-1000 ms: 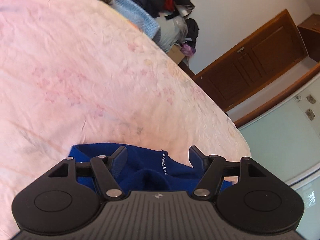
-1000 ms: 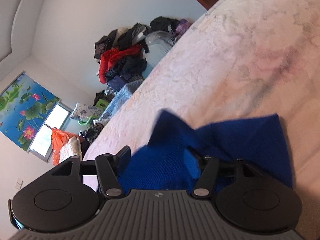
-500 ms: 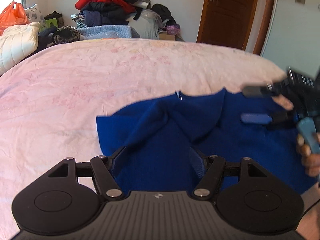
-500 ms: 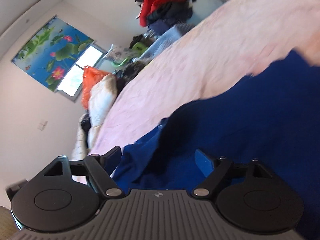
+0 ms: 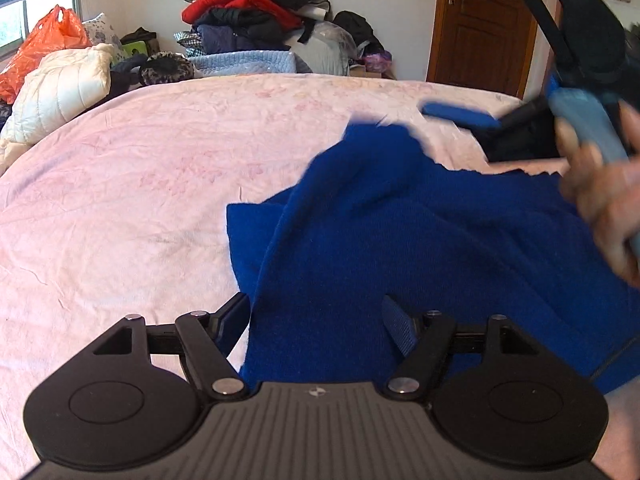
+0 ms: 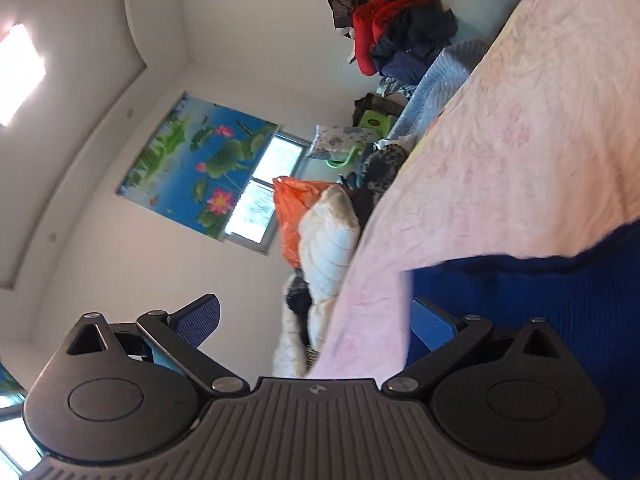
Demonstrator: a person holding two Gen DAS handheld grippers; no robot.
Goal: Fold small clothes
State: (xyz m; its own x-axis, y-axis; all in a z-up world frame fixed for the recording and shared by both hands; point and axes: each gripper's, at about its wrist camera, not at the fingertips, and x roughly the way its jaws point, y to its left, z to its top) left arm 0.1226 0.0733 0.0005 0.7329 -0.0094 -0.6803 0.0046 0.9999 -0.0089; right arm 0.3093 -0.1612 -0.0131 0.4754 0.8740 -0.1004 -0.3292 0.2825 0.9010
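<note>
The blue knit garment (image 5: 420, 240) lies rumpled across the pink bedspread (image 5: 140, 184). The left gripper (image 5: 316, 320) is opening around its fold. The right gripper (image 6: 316, 316) is opening wide, with nothing between its jaws.

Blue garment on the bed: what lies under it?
The blue garment lies on the pink bedspread, which shows all around it. Whether anything else sits beneath cannot be seen; the cloth covers that patch.

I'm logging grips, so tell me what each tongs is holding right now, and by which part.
Left tongs are opening around the near edge of the blue garment; whether the pads grip it cannot be told. Right tongs are opening, holding nothing.
</note>
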